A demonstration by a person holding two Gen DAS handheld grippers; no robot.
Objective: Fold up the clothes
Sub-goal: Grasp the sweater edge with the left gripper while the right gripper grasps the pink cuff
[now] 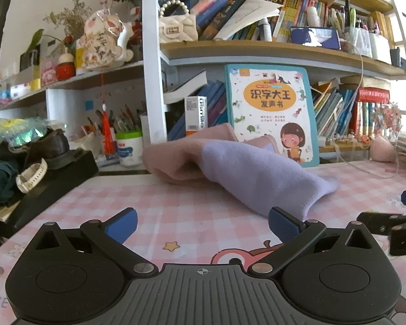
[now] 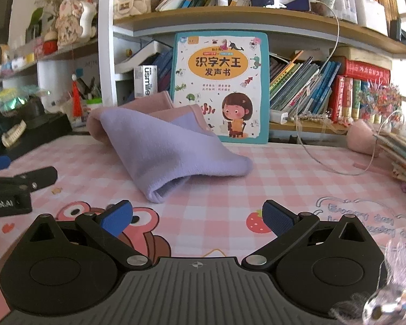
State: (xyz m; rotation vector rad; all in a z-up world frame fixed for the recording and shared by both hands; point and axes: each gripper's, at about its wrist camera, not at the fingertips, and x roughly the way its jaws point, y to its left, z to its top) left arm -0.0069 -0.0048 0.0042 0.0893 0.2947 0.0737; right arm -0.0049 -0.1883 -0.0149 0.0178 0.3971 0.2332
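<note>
A lilac and pink garment [image 1: 246,170] lies bunched on the pink checked table mat [image 1: 176,205], its lilac part folded over the pink part. In the right wrist view the same garment [image 2: 165,149] sits just ahead, its open lilac end nearest me. My left gripper [image 1: 203,224] is open, low over the mat, with the garment's near corner just beyond its right fingertip. My right gripper [image 2: 197,219] is open too, a short way in front of the garment, nothing between its fingers. Each gripper shows at the edge of the other's view.
A children's book [image 2: 222,86] leans upright against the bookshelf behind the garment. A black box [image 1: 54,178] with a watch on it sits at the left. A white cable [image 2: 324,124] loops down at the right, beside stacked books [image 2: 403,157].
</note>
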